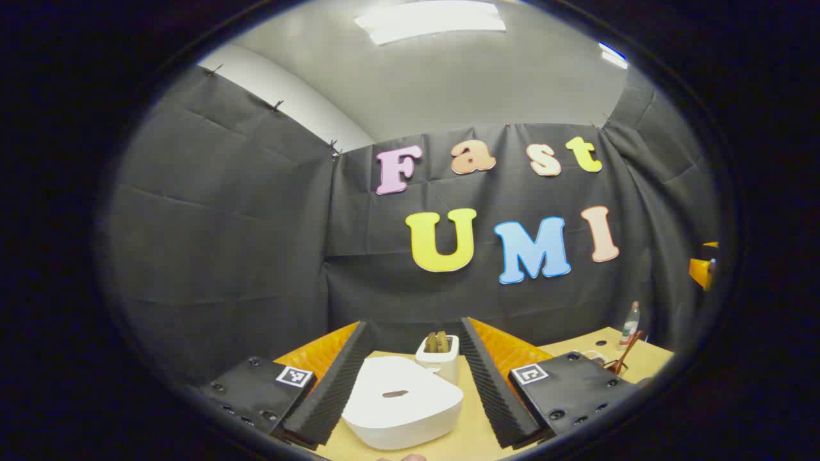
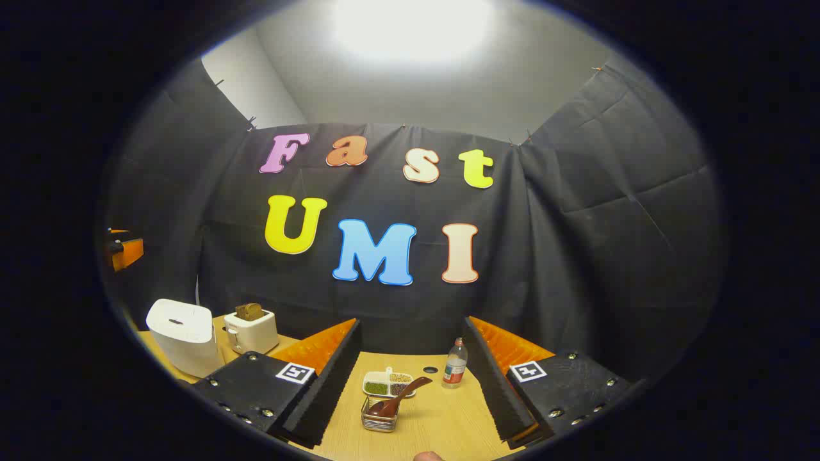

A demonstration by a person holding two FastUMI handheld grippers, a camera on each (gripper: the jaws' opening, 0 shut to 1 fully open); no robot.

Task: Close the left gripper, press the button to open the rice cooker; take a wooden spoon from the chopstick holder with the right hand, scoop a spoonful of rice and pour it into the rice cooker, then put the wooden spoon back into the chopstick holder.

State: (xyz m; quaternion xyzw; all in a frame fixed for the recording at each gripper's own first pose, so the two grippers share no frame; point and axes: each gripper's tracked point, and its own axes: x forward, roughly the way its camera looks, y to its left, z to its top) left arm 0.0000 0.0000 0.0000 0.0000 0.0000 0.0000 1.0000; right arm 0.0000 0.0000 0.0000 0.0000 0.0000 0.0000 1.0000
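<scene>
So the rice cooker (image 1: 402, 403) is sitting lid down on the wooden surface (image 1: 471, 429), right between the two spread fingers of the left claw (image 1: 414, 384), which is released and not touching it. There's a little dark slot on top of the lid. Just behind the rice cooker is a white toaster (image 1: 439, 357) with bread slices poking out.

Off to the right of the rice cooker, well apart from it, is the clear chopstick holder (image 2: 379, 414) with the wooden spoon (image 2: 400, 397) leaning in it, handle tilted up to the right. Right behind the holder is a small white divided dish (image 2: 388, 383) with grains, and a plastic bottle (image 2: 455, 365) stands upright near that. The right claw (image 2: 413, 384) is released too, fingers wide, with the holder sitting between them further ahead.
</scene>
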